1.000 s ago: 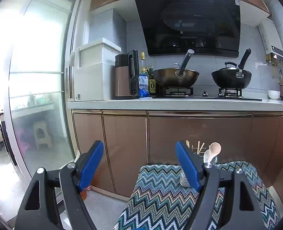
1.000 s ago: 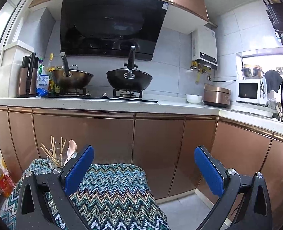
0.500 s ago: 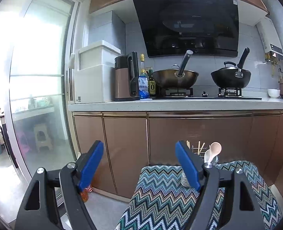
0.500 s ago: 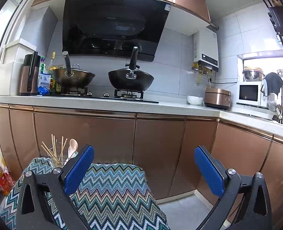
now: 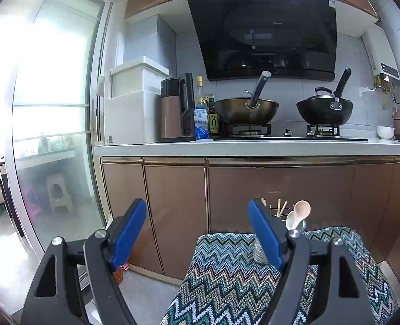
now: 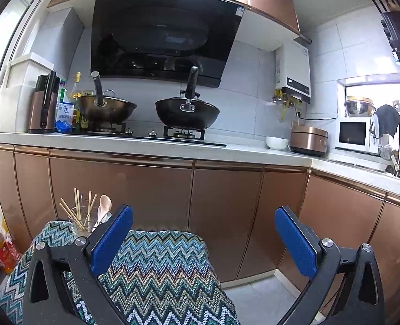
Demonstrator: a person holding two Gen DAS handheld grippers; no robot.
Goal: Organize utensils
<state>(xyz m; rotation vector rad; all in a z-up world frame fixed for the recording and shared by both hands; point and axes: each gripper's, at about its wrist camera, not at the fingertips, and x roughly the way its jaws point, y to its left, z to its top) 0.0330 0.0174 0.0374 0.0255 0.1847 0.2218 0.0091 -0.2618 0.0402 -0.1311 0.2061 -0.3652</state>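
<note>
While the view has barely shifted since a second ago, we still hold both grippers level, jaws wide apart and empty: left gripper point(image 5: 197, 233), right gripper point(image 6: 202, 239). A clear glass cup point(image 6: 82, 223) stands on the zigzag-knit cloth point(image 6: 156, 265), holding thin wooden chopsticks point(image 6: 76, 211) and 2 smooth pale spoons point(image 6: 104, 207).

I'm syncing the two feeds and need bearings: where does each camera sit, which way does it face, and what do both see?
Left wrist: on the left gripper, open, facing the cabinets, glass door at left, glass utensil cup behind its right finger.
Right wrist: on the right gripper, open, facing the counter corner and microwave.
Shared: zigzag cloth, chopsticks, pale spoon, both woks, range hood.
</note>
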